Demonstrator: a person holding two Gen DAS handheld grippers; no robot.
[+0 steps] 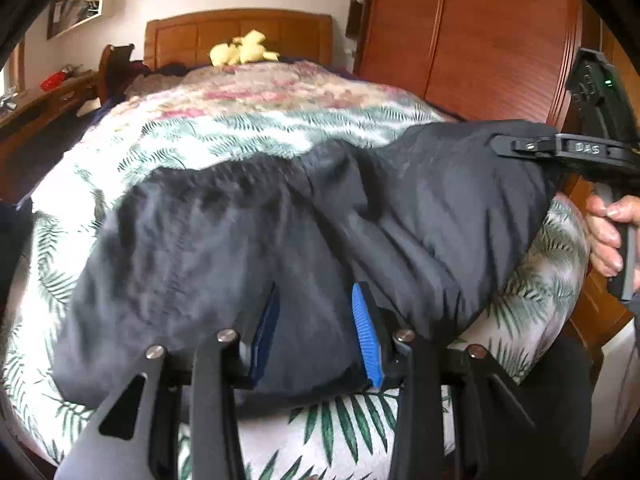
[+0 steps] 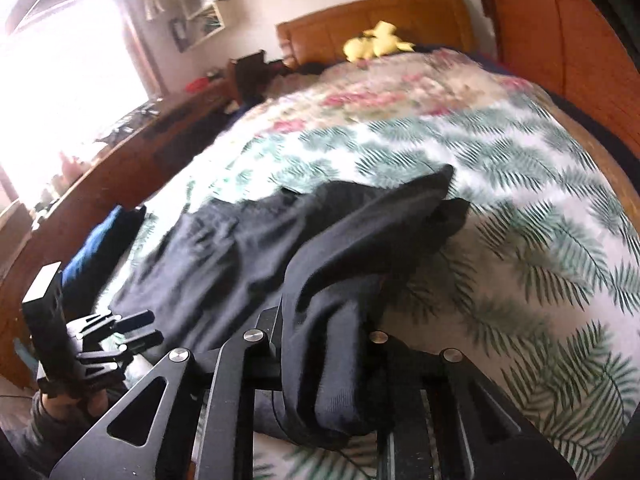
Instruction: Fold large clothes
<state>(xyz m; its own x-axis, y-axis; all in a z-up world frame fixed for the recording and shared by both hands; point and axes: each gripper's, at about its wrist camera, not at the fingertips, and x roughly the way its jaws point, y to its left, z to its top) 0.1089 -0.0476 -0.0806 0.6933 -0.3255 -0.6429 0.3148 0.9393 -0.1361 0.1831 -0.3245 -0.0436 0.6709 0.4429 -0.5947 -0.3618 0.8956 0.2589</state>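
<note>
Yellow plush toy (image 1: 242, 49) by wooden headboard (image 1: 240, 34)

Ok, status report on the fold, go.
Left gripper fingers apart, dark garment edge between them. Right gripper shut on garment, bunched fold lifted off the bedspread. Blue item beside garment, nothing in the way.

Left claw (image 1: 316, 332) stands with its blue pads (image 1: 366, 336) apart over the near edge of a dark garment (image 1: 248, 236), cloth lying between them; whether the pads touch the cloth cannot be told. The garment lies crumpled across a palm-print bedspread (image 1: 352, 416) on the bed, its far right end at the tip of the right claw (image 1: 504, 145), held by a hand (image 1: 606, 236) at the right edge. A yellow toy (image 1: 242, 50) sits against the wooden headboard (image 1: 240, 30), with a wardrobe (image 1: 480, 40) to the right.
</note>
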